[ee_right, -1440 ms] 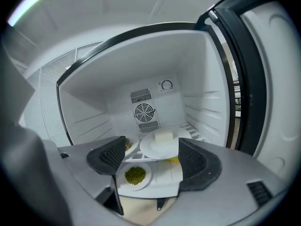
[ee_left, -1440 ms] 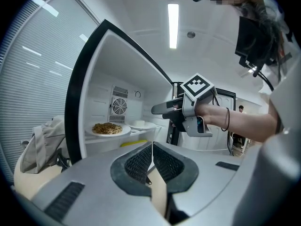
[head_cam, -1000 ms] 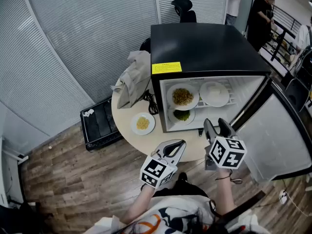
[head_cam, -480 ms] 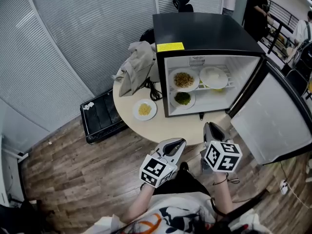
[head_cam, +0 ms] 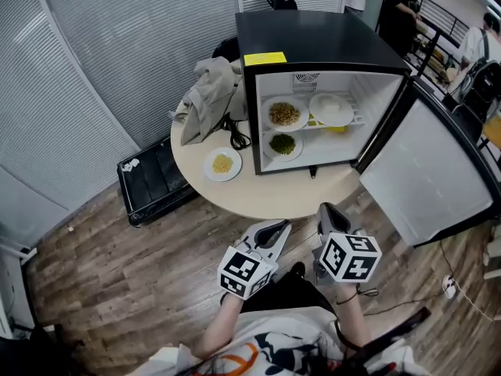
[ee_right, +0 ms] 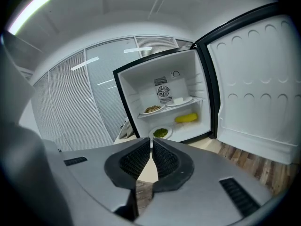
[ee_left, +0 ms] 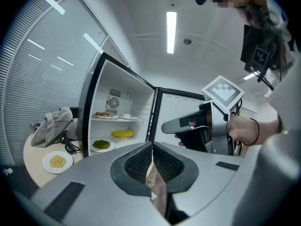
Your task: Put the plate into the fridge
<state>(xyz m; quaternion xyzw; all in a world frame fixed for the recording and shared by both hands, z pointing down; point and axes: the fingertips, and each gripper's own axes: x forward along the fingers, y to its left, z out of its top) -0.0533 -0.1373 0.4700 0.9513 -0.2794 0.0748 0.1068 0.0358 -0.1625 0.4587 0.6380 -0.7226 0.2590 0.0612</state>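
The left gripper's [ee_left: 151, 146] jaws are pressed together with nothing between them. The right gripper's [ee_right: 151, 142] jaws are just closing tip to tip, also on nothing. Both hang side by side, well short of the near edge of the round table [head_cam: 270, 200]. The plate [head_cam: 222, 164] with the yellow food sits near the table's left edge, just beside the front-left corner of the fridge [head_cam: 317, 41] but not touching it, and no jaw is anywhere near it. The fridge door [head_cam: 427, 180] stands swung wide to the right. Inside, two plates fill the upper shelf, and a plate of greens [head_cam: 282, 144] sits on the floor of the fridge at the left with a yellow thing [ee_left: 122, 133] behind it. I'd say the reach for the plate comes next. It will go best if the left jaws spread early and take the near rim squarely. The plate should be kept level so the food stays put, then carried round the fridge's corner. The bare right half of the fridge floor looks the roomiest spot.
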